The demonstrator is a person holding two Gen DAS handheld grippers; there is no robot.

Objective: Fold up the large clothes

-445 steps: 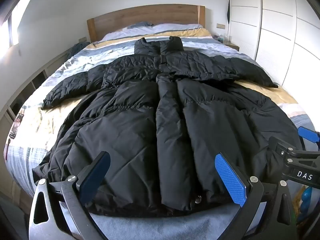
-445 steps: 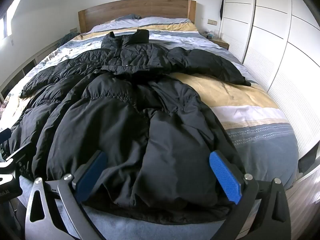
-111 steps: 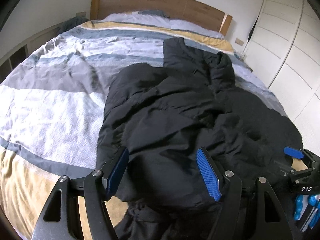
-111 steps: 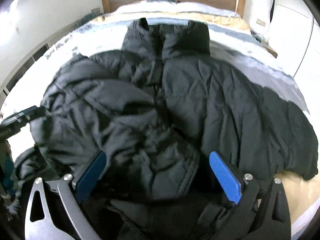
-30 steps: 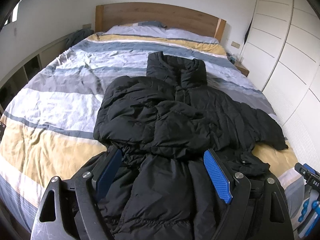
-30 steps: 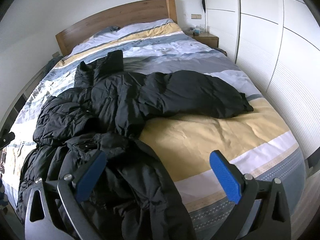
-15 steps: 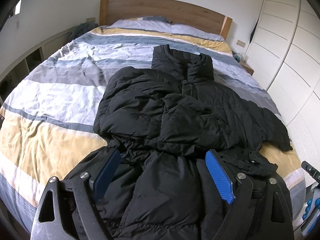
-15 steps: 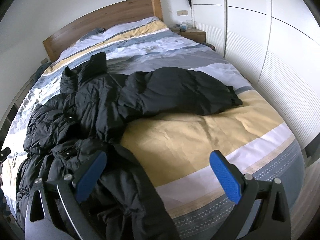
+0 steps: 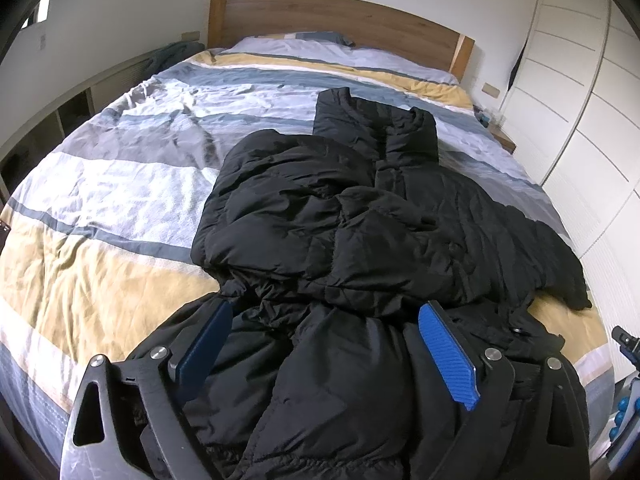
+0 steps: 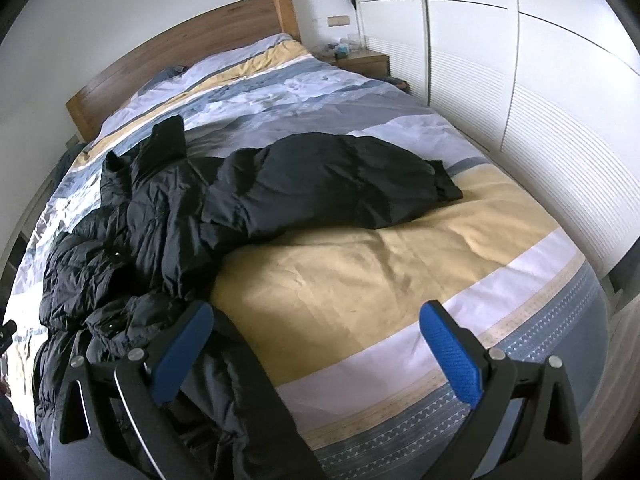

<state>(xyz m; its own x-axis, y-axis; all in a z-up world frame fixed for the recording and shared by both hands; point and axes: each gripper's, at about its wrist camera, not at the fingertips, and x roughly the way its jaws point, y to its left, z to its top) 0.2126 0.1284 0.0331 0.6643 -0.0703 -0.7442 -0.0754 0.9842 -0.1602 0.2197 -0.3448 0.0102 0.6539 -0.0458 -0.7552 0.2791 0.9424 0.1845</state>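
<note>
One sleeve of the black quilted puffer coat (image 9: 360, 240) already lies folded across its chest; the other sleeve (image 10: 340, 176) stretches toward the bed's (image 10: 360, 280) wardrobe-side edge, so folding it in looks next. The left tool (image 9: 324, 340), jaws just widened and apart, hovers over the hem, gripping nothing. The right tool (image 10: 316, 344) is spread and empty above the striped duvet.

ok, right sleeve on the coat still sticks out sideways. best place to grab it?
Probably at the cuff, the free end of the sleeve, coming from the wardrobe side with the right gripper, which is open over bare duvet. The sleeve lies flat, pointing away from the coat body, so a cuff pinch should let it swing across the chest.
</note>
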